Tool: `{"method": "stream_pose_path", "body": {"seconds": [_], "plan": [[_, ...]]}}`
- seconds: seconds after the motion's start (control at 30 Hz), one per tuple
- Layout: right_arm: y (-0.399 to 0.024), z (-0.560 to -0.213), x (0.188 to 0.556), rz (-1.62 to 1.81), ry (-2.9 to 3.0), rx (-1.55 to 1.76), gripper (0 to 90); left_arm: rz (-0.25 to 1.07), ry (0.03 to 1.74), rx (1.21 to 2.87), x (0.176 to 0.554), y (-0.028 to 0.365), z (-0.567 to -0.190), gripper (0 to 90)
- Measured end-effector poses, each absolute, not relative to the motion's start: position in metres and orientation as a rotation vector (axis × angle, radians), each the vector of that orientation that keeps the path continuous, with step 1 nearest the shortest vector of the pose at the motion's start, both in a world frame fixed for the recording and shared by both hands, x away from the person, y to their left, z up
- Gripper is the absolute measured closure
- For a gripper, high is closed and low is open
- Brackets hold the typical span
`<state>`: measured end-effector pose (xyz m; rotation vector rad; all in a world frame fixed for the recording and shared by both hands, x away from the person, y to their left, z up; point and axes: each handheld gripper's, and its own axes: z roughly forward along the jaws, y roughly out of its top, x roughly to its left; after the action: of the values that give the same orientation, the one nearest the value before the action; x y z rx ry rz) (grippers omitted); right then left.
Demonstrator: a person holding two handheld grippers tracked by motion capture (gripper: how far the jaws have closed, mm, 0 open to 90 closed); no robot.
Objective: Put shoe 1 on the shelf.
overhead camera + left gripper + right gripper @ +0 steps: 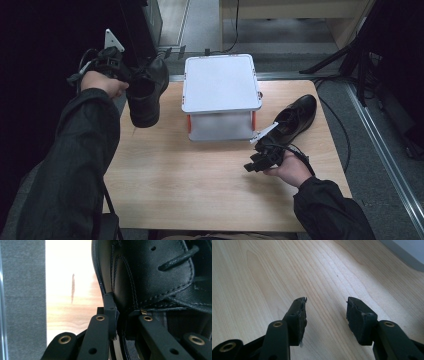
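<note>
Your left gripper [131, 75] pinches the collar of one black shoe [146, 92], lifting it clear of the desk [200, 180] beside the white box [220, 82], while your right gripper [325, 312] waits spread and empty near the other shoe [296, 117].

Dim surroundings (overexposed tabletop glare)

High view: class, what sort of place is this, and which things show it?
Probably a recording room or lab, not a home: a bare pale wooden table, a black tripod's legs on grey carpet, and cables trailing across the floor.
</note>
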<state>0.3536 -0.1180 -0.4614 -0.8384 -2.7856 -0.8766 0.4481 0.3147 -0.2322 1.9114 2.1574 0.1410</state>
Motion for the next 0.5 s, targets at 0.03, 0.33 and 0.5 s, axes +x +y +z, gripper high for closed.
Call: {"method": "stream_pose_path", "body": {"seconds": [0.03,0.33,0.5], "plan": [[-0.118,-0.461,0.353,-0.878,-2.786,-0.839,50.3,0.138,2.156,1.902,0.451,0.311,-0.228,84.7],[-0.121,-0.462,0.35,-0.882,-2.782,-0.839,50.4,0.157,2.13,1.935,0.476,0.267,-0.206,84.6],[-0.124,-0.461,0.349,-0.891,-2.779,-0.844,50.4,0.156,2.118,1.956,0.488,0.248,-0.203,84.6]]}}
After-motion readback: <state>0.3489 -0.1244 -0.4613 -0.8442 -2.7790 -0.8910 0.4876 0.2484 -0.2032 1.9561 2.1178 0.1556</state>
